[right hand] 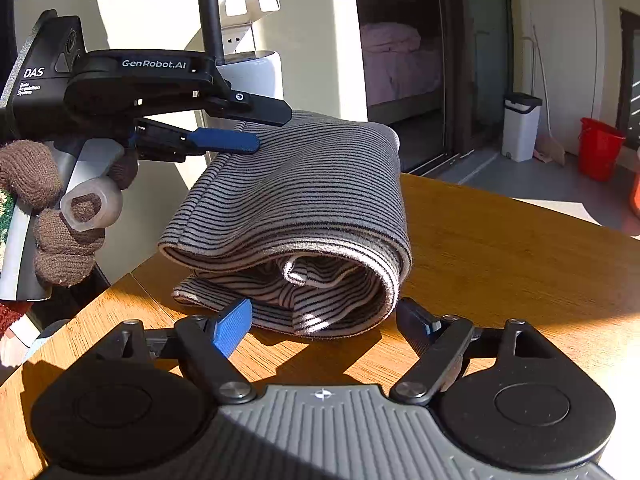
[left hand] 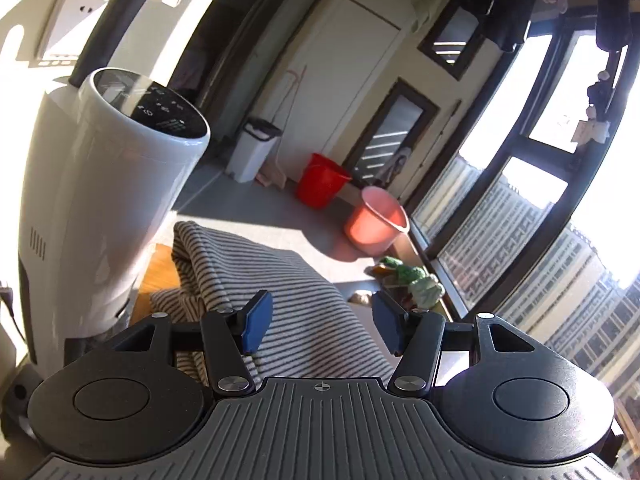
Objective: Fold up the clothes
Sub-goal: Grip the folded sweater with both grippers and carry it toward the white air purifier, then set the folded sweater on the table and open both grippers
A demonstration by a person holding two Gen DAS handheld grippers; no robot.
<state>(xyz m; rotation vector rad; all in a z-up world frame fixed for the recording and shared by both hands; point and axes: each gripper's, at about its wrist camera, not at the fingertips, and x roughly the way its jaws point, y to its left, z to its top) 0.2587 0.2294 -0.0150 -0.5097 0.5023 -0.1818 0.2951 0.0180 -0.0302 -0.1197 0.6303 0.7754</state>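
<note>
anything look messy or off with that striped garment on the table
Yes. The striped garment on the wooden table is folded unevenly: its near end gapes open with crumpled inner layers bunched inside, and the edges don't line up. Nothing is spilled or damaged.

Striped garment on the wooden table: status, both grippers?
Left gripper open, above grey black-striped folded garment, gripping nothing. Right gripper open at its near edge. Garment bundled on wooden table. White tower appliance close behind.
</note>
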